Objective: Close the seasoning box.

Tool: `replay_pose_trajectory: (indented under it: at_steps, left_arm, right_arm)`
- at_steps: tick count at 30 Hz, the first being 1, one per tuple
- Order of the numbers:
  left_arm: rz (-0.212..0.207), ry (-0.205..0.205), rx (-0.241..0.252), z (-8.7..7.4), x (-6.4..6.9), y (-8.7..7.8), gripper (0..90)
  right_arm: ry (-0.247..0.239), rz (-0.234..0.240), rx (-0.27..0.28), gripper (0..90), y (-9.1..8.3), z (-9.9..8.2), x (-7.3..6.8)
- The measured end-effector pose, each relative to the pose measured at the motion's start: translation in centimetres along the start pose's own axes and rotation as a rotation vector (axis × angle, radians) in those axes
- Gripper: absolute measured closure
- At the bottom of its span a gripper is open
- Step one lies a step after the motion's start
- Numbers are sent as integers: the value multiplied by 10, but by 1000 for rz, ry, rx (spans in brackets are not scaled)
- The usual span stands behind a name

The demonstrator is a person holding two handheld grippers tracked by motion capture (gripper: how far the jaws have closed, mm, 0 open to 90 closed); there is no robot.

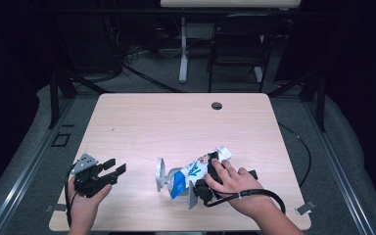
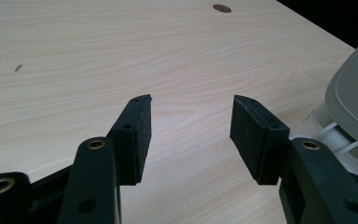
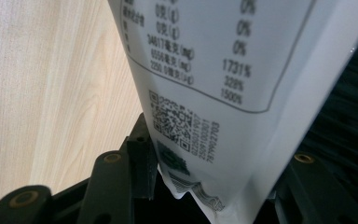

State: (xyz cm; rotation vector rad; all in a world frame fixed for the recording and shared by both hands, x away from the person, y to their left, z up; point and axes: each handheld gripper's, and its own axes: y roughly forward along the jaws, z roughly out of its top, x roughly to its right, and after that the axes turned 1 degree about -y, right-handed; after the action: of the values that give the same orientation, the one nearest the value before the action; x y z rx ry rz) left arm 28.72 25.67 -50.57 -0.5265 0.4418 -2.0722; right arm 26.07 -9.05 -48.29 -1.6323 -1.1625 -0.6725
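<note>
Forearms enter at the bottom of the high view: the left tongs (image 1: 111, 172) rest spread and empty on the tabletop (image 1: 176, 122), the right tongs (image 1: 210, 169) hold a white-and-blue pouch (image 1: 196, 171) near the front edge. Left gripper view: jaws apart over bare wood. Right gripper view: printed pouch (image 3: 223, 93) clamped between the jaws

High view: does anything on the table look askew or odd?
The pouch lies tilted across the right gripper, its blue end beside a round grey stand. No spill or damage is visible. The left gripper is open with nothing between its jaws.
</note>
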Motion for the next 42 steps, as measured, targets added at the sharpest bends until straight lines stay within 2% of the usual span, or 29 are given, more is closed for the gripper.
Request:
replay_pose_trajectory:
  at_steps: [42]
  left_arm:
    - [1,-1,2,0,0,0,488]
  right_arm:
    - [-16,-20,-10,565,-2,0,1]
